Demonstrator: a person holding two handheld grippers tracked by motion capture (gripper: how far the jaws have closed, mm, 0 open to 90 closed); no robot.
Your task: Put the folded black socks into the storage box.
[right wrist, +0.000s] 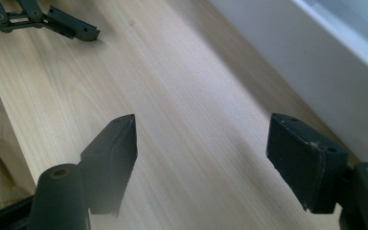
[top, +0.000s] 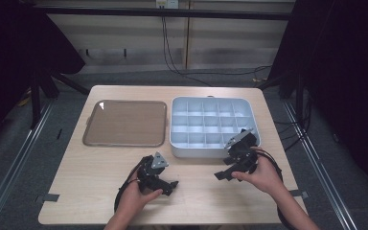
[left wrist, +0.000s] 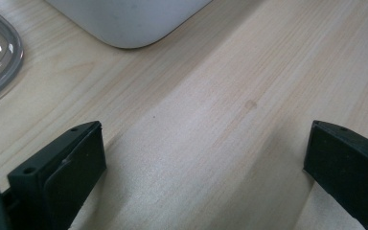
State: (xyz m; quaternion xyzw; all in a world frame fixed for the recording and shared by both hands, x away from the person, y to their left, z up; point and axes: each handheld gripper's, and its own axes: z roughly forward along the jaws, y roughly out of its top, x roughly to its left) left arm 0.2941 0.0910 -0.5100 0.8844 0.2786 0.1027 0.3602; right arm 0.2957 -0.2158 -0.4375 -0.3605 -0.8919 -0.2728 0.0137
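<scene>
A white box (top: 213, 144) divided into several empty compartments sits on the right half of the wooden table (top: 91, 191). To its left lies a clear, brownish lid (top: 124, 123). My left gripper (top: 171, 176) rests low over the table in front of the box, open and empty. In the left gripper view its jaws (left wrist: 206, 158) stand wide apart over bare wood, with the box corner (left wrist: 129, 24) ahead. My right gripper (top: 224, 167) hovers by the box's front right corner, also open. In the right gripper view it (right wrist: 206, 153) spans bare wood beside the box wall (right wrist: 306, 62).
The left gripper's jaw (right wrist: 52, 21) appears at the top left of the right gripper view. The lid's rim (left wrist: 0, 57) shows at the left edge of the left gripper view. Cables (top: 172, 52) run across the floor behind the table. Dark curtains flank both sides.
</scene>
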